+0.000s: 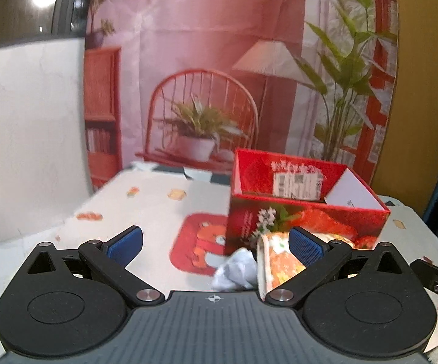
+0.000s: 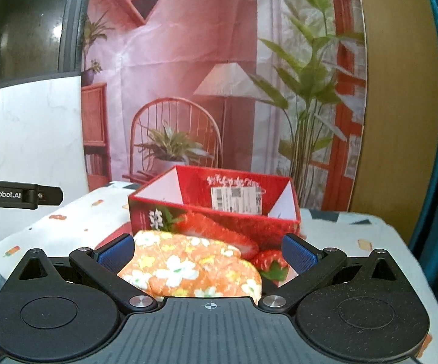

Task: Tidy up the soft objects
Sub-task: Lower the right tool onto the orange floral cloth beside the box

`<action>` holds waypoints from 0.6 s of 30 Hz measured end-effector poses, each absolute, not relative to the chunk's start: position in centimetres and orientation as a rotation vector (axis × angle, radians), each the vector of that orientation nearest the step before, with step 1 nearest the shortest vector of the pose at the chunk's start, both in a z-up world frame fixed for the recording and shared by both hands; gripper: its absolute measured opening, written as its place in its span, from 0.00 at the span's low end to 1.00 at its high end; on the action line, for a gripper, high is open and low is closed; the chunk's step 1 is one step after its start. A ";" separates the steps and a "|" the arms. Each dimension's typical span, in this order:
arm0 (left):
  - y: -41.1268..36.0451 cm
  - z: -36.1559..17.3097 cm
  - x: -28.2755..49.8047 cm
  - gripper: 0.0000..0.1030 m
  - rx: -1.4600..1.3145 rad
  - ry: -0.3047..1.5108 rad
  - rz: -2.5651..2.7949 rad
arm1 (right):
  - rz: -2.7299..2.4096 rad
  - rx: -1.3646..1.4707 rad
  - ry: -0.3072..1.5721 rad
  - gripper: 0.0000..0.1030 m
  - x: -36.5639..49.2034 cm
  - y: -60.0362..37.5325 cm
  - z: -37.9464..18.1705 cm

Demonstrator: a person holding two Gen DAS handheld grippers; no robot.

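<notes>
Right gripper (image 2: 208, 253): jaws spread wide, nothing clamped. The orange floral cloth (image 2: 188, 268) sits between the fingers, bunched up just in front of the red strawberry box (image 2: 215, 218). The left blue pad (image 2: 117, 254) looks to be at the cloth's edge; contact can't be confirmed. My read: the wide opening is there to straddle the whole bundle before closing, since soft fabric needs a deep bite.

Left gripper (image 1: 215, 244): also wide open and empty, hovering in front of the box's left corner. A crumpled pale blue cloth (image 1: 235, 268) lies by that corner, just left of the floral cloth, likely next in line.

Box is open-topped with a label (image 2: 235, 198) on its inner back wall, plausibly the drop target. It stands on the patterned tablecloth (image 2: 76, 221), with a printed room backdrop (image 2: 188, 75) behind.
</notes>
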State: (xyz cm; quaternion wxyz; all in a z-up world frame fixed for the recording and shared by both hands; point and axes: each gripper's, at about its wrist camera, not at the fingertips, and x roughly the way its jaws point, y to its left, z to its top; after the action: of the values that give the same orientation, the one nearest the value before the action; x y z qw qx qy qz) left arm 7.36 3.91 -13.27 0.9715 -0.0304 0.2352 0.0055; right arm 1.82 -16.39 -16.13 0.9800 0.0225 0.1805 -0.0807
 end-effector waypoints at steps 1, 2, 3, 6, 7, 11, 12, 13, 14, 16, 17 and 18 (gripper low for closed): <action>4.0 -13.6 7.6 1.00 -0.066 0.482 0.006 | -0.168 0.057 0.370 1.00 1.9 -16.7 -16.5; 3.9 -14.0 7.9 1.00 -0.058 0.486 0.012 | -0.179 0.067 0.376 1.00 2.1 -16.9 -16.8; 3.7 -14.4 8.1 1.00 -0.039 0.494 0.028 | -0.204 0.076 0.380 1.00 2.2 -17.1 -17.2; 3.2 -15.6 9.1 1.00 0.011 0.527 0.058 | -0.276 0.113 0.400 0.99 2.5 -18.2 -18.4; 3.3 -15.9 9.2 0.99 0.008 0.534 0.055 | -0.279 0.140 0.406 0.98 2.6 -18.6 -18.9; 3.9 -17.0 9.7 0.98 -0.037 0.569 0.030 | -0.291 0.205 0.439 0.94 3.1 -20.0 -20.5; 3.9 -17.2 10.0 0.97 -0.042 0.580 0.027 | -0.291 0.214 0.445 0.94 3.3 -20.2 -20.8; 3.9 -17.5 9.9 0.95 -0.046 0.589 0.023 | -0.292 0.222 0.450 0.93 3.4 -20.4 -21.0; 4.0 -17.8 10.0 0.94 -0.052 0.598 0.019 | -0.293 0.232 0.454 0.92 3.6 -20.5 -21.2; 4.1 -18.2 10.1 0.89 -0.066 0.611 0.011 | -0.287 0.248 0.451 0.90 3.9 -20.8 -21.3; 4.1 -18.4 10.3 0.88 -0.072 0.616 0.007 | -0.283 0.252 0.453 0.90 4.1 -20.9 -21.4; 4.1 -18.4 10.5 0.86 -0.074 0.624 0.007 | -0.279 0.254 0.456 0.89 4.4 -20.9 -21.5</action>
State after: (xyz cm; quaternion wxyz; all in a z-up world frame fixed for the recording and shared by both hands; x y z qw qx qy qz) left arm 10.52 4.06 -18.44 0.9511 -0.0362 0.3068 0.0033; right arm 4.43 -20.91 -21.48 0.9565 0.1252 0.2248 -0.1376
